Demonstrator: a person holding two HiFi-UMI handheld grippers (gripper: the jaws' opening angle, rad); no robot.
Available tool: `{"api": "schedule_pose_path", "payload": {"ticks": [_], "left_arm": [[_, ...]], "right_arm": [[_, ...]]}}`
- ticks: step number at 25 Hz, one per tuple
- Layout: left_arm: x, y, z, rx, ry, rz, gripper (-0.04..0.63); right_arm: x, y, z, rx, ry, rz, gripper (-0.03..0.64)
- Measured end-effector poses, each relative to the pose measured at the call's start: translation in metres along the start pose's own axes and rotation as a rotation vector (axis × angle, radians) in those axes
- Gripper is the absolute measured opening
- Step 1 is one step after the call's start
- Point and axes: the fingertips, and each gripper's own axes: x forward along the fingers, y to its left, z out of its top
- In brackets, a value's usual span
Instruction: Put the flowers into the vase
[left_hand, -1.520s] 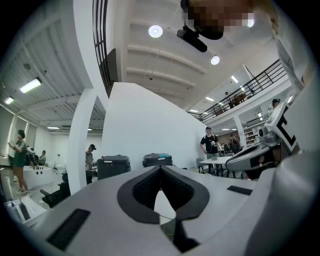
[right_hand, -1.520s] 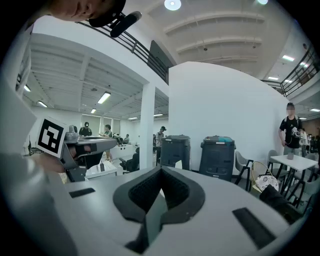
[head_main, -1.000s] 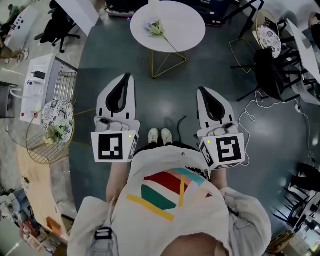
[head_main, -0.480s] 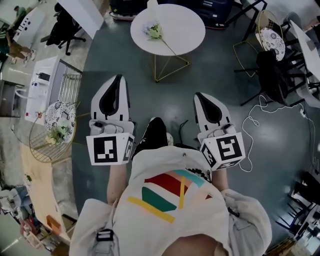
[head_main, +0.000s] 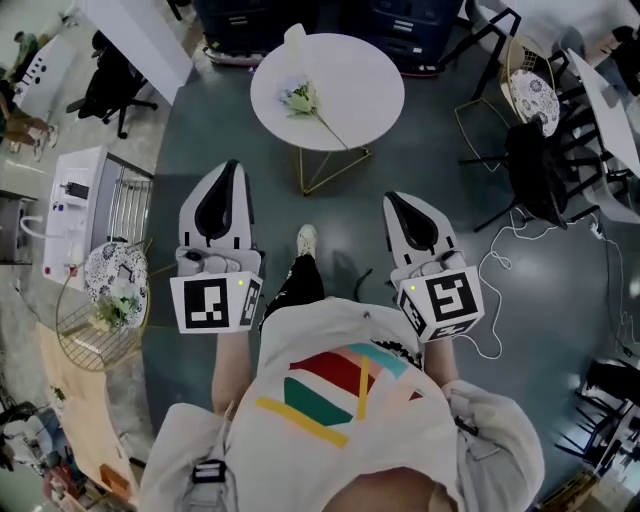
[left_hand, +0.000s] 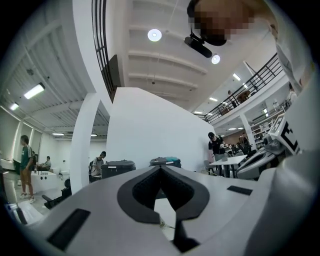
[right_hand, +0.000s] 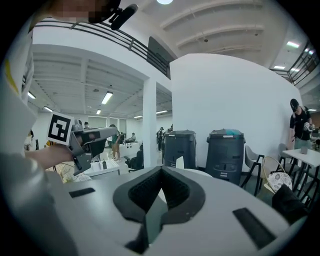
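Closed and empty, both left gripper (head_main: 229, 172) and right gripper (head_main: 396, 204), well short of table (head_main: 365, 85). Flat on it left of middle: flower (head_main: 301, 98), stem toward near edge; at far edge, likely vase (head_main: 294, 42). Could push stem off, or tip vase, by reaching in unopened.

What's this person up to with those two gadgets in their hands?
A person holds a pair of tongs in each hand: the left tongs and the right tongs. Both are shut, empty and pointed ahead. In front stands a round white table with a flower lying on it and a white vase at its far edge. The flower has not yet been picked up, and the person stands short of the table.
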Motion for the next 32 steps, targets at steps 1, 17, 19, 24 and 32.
{"api": "schedule_pose_path", "payload": {"ticks": [1, 17, 19, 24, 32], "left_arm": [[0.011, 0.01, -0.007, 0.001, 0.01, -0.001, 0.005], [0.168, 0.149, -0.049, -0.047, 0.042, -0.035, 0.005], [0.177, 0.155, -0.056, -0.068, 0.044, -0.031, 0.005], [0.202, 0.164, -0.079, -0.116, 0.084, -0.001, 0.005], [0.254, 0.17, -0.07, -0.08, 0.096, 0.098, 0.005]], "right_arm": [[0.015, -0.003, 0.005, -0.009, 0.001, -0.006, 0.006], [0.2, -0.032, 0.059, -0.011, 0.039, -0.079, 0.006], [0.208, -0.037, 0.053, 0.011, 0.071, -0.08, 0.006], [0.241, -0.058, 0.049, 0.031, 0.074, -0.027, 0.006], [0.312, -0.107, 0.081, 0.047, -0.021, 0.1, 0.006]]}}
